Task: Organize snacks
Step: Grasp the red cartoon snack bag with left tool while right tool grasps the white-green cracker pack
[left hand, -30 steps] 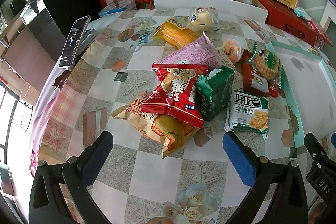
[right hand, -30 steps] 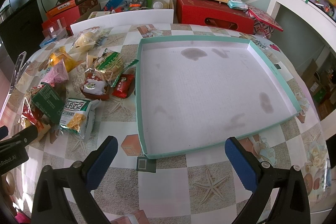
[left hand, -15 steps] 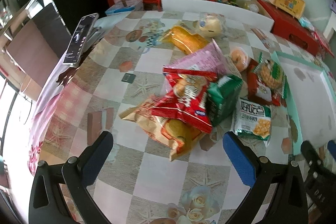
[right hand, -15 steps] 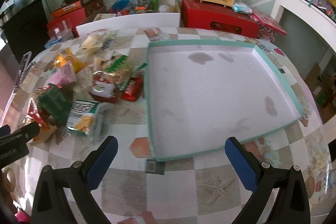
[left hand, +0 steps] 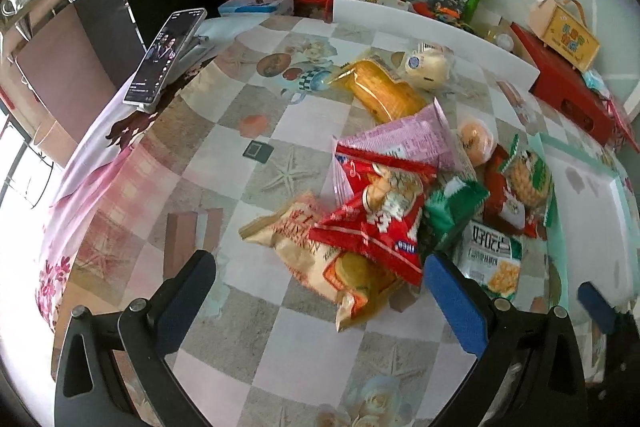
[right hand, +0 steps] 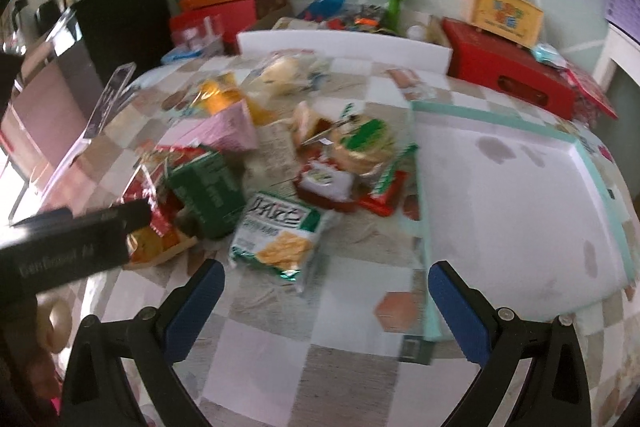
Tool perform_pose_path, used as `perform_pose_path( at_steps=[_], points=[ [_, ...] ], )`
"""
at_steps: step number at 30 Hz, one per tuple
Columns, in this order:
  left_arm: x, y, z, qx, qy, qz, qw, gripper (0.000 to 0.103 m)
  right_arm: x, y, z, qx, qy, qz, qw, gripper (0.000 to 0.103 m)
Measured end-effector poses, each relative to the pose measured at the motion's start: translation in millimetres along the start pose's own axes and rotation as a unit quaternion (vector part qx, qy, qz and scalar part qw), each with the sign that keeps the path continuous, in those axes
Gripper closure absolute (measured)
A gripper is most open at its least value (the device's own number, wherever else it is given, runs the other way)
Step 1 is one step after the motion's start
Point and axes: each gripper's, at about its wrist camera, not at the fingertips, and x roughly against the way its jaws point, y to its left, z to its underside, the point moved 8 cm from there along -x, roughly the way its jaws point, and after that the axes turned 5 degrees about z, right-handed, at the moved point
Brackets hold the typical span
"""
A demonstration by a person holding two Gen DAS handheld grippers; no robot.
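Snacks [left hand: 400, 195] heaped on the worktop [left hand: 304, 131] beside my empty tray [right hand: 516, 211]; both grippers [left hand: 320, 283] [right hand: 326, 291], fingers wide and holding nothing, have swung left, seemingly toward a first pick

The left wrist view looks down and forward from just above the near table [left hand: 304, 339] edge onto the snack pile [left hand: 384, 211]. The right wrist view faces the same pile [right hand: 276, 211] from farther right, beside the tray [right hand: 516, 211]. Both share pile and tray edge.
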Motion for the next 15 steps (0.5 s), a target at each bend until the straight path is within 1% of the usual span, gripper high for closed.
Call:
perform_pose_path(
  at_steps=[5,9,13,15],
  points=[
    [-9.0,-3.5,-6.2,-0.015,0.005,-0.01,0.9998,0.0,-14.6,14.9,-3.1,0.018,0.016,-0.011,1.0,0.0],
    [-15.3,-9.0,-11.1,-0.027,0.008,-0.007,0.9996,0.0,-27.7,22.7,-4.3,0.024,0.032,-0.021,0.999,0.0],
    [-20.3,-9.7,-13.7,-0.037,0.012,-0.014,0.9992,0.0,-37.3,28.4,-6.9,0.027,0.042,-0.026,0.998,0.0],
    [-21.6,-9.8,-13.6,-0.037,0.016,-0.012,0.9991,0.001,-41.4,30.8,-7.8,0.026,0.047,-0.028,0.998,0.0]
  ],
)
